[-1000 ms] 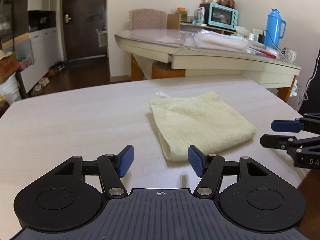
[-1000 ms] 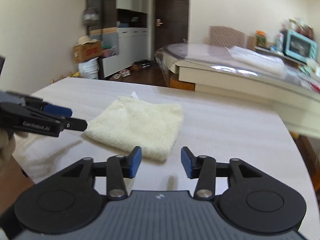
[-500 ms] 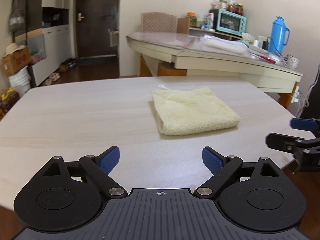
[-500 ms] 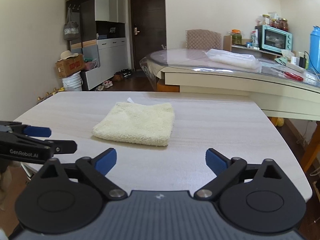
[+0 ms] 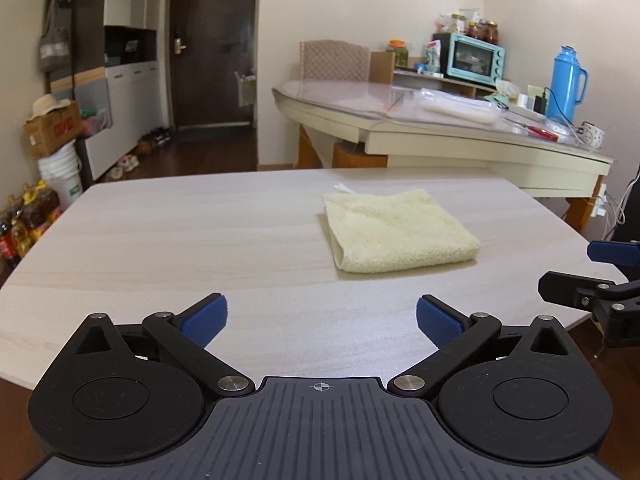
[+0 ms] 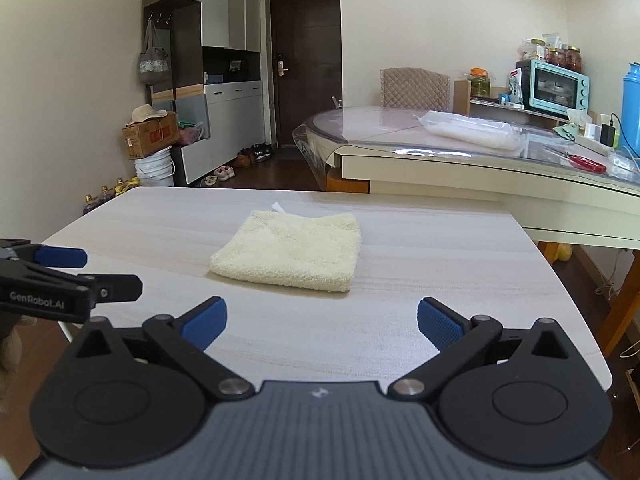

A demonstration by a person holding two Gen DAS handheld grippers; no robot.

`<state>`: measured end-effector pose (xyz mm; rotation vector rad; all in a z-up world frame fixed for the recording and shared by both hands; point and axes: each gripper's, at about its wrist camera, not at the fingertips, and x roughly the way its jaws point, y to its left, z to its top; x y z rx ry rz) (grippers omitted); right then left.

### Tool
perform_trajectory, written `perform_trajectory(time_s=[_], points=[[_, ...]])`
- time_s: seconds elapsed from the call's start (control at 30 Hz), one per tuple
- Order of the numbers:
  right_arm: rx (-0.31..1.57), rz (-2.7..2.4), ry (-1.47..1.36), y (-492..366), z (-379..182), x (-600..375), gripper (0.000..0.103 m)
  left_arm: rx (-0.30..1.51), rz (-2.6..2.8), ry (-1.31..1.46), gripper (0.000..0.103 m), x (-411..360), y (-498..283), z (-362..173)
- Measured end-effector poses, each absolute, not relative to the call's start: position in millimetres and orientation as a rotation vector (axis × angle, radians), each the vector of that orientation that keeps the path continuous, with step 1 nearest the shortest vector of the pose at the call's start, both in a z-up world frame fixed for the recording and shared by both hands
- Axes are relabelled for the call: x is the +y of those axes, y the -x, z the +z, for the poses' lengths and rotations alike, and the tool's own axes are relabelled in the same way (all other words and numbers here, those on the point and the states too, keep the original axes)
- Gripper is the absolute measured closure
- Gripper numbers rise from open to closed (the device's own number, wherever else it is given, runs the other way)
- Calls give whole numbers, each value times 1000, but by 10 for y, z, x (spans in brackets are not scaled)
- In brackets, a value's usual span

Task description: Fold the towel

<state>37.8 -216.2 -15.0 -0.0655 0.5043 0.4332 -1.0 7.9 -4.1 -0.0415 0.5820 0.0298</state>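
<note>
A pale yellow towel [image 5: 396, 232] lies folded into a small square on the light wood table [image 5: 180, 232]; it also shows in the right wrist view [image 6: 292, 250]. My left gripper [image 5: 321, 320] is open and empty, held back near the table's front edge, well short of the towel. My right gripper [image 6: 322, 320] is open and empty, also back from the towel. The right gripper's fingers [image 5: 576, 288] show at the right edge of the left wrist view. The left gripper's fingers [image 6: 60, 256] show at the left edge of the right wrist view.
A second, glass-topped table [image 5: 440, 120] stands behind, with a blue thermos [image 5: 566, 80], a teal toaster oven [image 5: 476, 56] and clutter on it. A chair [image 5: 334, 60] stands behind it. Buckets, a box and bottles [image 5: 28, 216] stand on the floor at left.
Both grippers have pulled back and away from the towel and opened wider. The towel has stayed folded in place on the table.
</note>
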Motion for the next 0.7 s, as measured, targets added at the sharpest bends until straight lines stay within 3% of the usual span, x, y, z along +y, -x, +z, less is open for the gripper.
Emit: perform_trajectory(time_s=[0.7], points=[[513, 415, 74, -373, -159, -2210, 0, 597, 21, 57, 0, 25, -2, -48]])
